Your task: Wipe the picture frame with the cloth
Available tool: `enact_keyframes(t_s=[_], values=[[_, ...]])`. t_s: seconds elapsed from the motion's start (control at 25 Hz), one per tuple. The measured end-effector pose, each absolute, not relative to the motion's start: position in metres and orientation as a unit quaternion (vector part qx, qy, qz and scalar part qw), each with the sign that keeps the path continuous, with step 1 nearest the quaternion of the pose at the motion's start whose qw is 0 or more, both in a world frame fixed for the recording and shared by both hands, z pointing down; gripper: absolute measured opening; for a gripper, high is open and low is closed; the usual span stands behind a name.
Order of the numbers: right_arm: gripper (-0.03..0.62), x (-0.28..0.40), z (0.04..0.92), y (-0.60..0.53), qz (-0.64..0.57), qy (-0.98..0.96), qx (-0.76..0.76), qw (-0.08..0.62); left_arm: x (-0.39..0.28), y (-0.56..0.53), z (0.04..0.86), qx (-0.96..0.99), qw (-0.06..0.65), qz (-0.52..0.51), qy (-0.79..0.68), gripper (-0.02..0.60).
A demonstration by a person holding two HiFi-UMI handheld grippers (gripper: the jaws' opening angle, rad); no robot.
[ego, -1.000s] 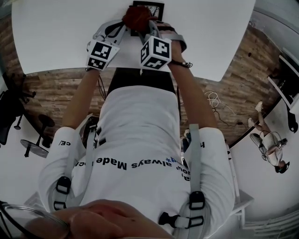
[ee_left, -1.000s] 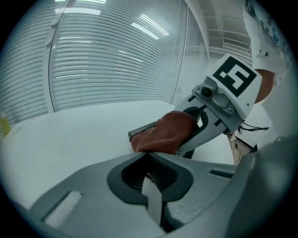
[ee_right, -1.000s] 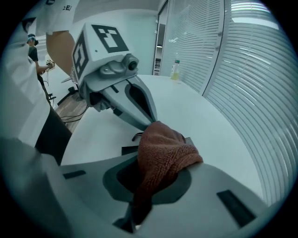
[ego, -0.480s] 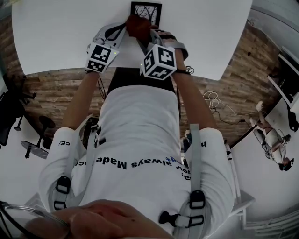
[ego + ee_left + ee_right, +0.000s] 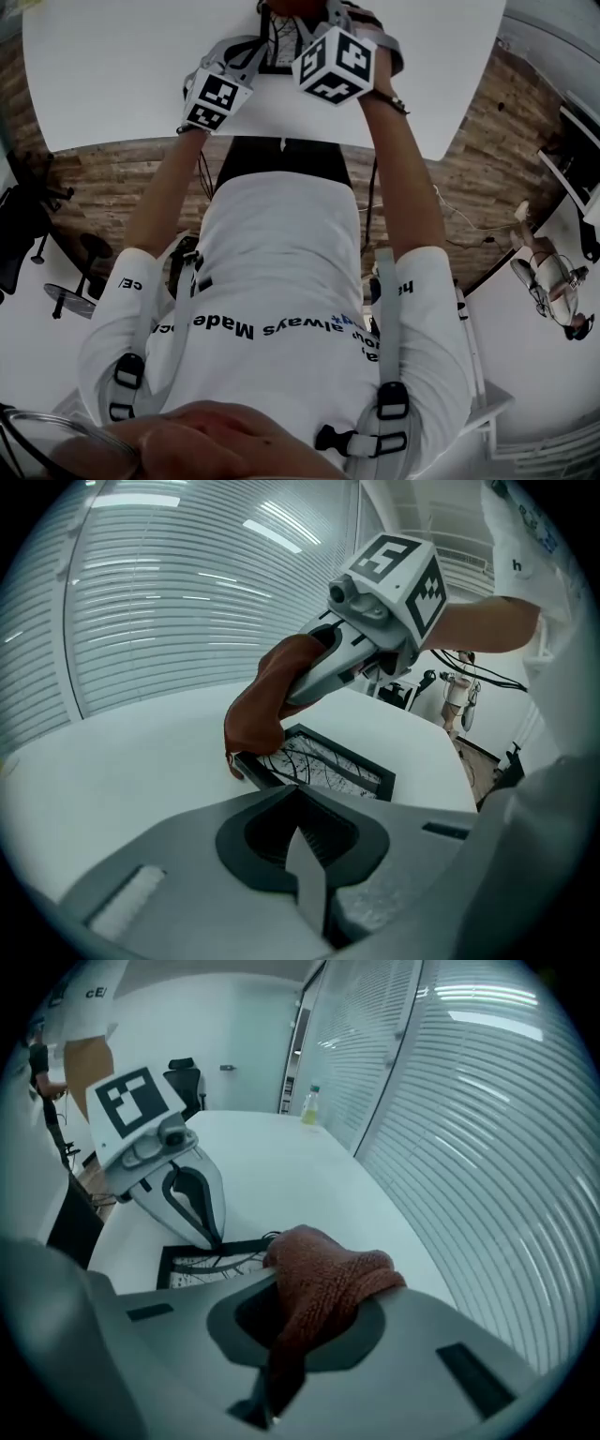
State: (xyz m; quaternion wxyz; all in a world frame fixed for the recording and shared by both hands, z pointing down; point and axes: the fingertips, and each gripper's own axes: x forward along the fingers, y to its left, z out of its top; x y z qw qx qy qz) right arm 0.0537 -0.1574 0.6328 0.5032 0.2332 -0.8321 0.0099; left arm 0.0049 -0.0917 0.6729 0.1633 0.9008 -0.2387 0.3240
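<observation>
A black picture frame (image 5: 323, 766) with a branch print lies flat on the white table (image 5: 112, 66). My right gripper (image 5: 298, 679) is shut on a rust-brown knitted cloth (image 5: 267, 700), whose hanging end touches the frame's far left corner. In the right gripper view the cloth (image 5: 323, 1274) bulges out of my right gripper (image 5: 272, 1382) above the frame (image 5: 202, 1262). My left gripper (image 5: 217, 1235) has its jaws shut, the tips on the frame's edge. In the head view both arms cover most of the frame (image 5: 275, 42).
Striped window blinds (image 5: 187, 602) run along the table's far side. A small bottle (image 5: 308, 1105) stands at the table's far end near an office chair (image 5: 187, 1077). The table's front edge (image 5: 281, 141) lies against my body.
Both grippers have moved further away from my body. The right one has carried the cloth along the frame toward its far end.
</observation>
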Motion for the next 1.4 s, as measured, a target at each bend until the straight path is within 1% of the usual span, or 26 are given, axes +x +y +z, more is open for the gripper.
enact_keyframes(t_s=[0.16,0.36,0.6,1.12,1.28,1.4], values=[[0.018,0.051,0.676,-0.146,0.025,-0.818,0.192,0.542,0.005,-0.093,0.677,0.900,0.161,0.331,-0.235,0.002],[0.018,0.047,0.682,-0.134,0.047,-0.820,0.189,0.538,0.002,-0.091,0.675,0.901,0.152,0.334,-0.231,0.002],[0.019,0.042,0.681,-0.103,0.064,-0.823,0.162,0.541,-0.001,-0.091,0.676,0.896,0.159,0.339,-0.237,0.002],[0.018,0.031,0.683,-0.003,0.154,-0.842,0.105,0.506,0.005,-0.092,0.678,0.894,0.155,0.343,-0.245,0.002],[0.018,0.035,0.672,-0.008,0.139,-0.846,0.107,0.503,0.005,-0.093,0.678,0.892,0.157,0.345,-0.247,0.002],[0.020,0.046,0.640,-0.040,0.106,-0.854,0.152,0.487,0.006,-0.092,0.678,0.893,0.157,0.345,-0.244,0.002]])
